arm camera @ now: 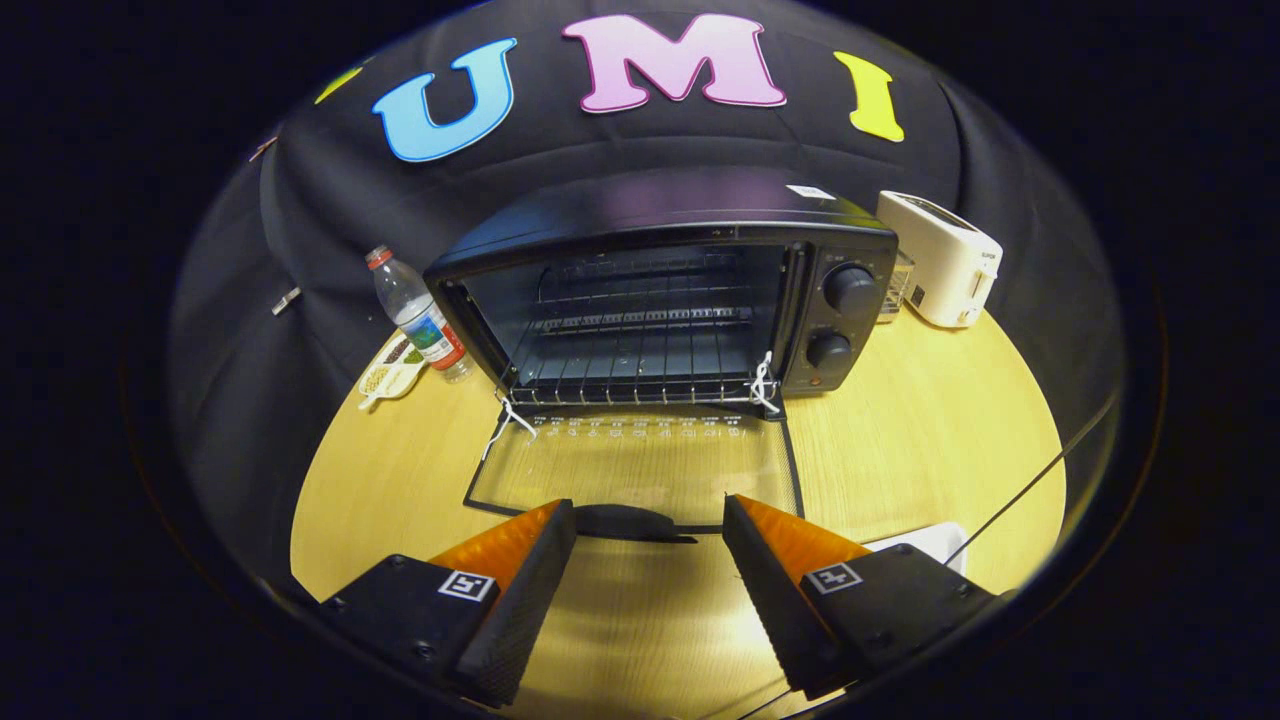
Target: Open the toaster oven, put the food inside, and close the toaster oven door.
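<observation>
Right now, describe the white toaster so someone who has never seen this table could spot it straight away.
Start at the black toaster oven in the middle of the wooden table, its door folded down flat toward the open gripper. Look past the oven's knob side to the table's far edge by the black cloth. The white toaster stands there, the one boxy white appliance.

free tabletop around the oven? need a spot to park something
Bare wood lies right of the open glass door, between the toaster oven and a white object by the right finger; also left of the door, below the water bottle and snack tray. Crowded: behind, where the white toaster stands. The open gripper flanks the door handle.
</observation>
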### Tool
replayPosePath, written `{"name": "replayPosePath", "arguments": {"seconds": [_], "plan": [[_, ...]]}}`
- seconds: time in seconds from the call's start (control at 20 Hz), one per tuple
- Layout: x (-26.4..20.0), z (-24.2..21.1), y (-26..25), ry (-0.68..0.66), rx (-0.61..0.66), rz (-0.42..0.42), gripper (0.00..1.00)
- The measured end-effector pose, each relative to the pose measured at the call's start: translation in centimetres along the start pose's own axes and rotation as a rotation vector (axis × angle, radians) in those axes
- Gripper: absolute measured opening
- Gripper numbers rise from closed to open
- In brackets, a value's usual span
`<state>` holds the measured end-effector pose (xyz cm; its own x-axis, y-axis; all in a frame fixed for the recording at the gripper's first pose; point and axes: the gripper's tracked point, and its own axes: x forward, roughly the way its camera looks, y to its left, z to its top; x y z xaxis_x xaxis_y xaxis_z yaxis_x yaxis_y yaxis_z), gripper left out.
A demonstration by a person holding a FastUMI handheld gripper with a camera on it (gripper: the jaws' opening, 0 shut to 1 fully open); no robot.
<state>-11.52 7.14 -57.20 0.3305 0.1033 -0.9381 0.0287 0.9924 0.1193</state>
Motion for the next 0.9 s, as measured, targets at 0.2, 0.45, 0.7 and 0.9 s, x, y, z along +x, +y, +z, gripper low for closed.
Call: {"name": "replayPosePath", "arguments": {"seconds": [0.2,0.45,0.7,0.9], "plan": [[-2.1,1.5,-2.0,-0.027,0.033,0.044,0.97],[-5.2,1.5,-10.7,-0.029,-0.008,-0.008,0.97],[-6.9,-1.0,-20.5,0.047,0.042,-0.124,0.96],[-6.2,-5.0,-25.6,0.173,-0.005,-0.164,0.85]]}}
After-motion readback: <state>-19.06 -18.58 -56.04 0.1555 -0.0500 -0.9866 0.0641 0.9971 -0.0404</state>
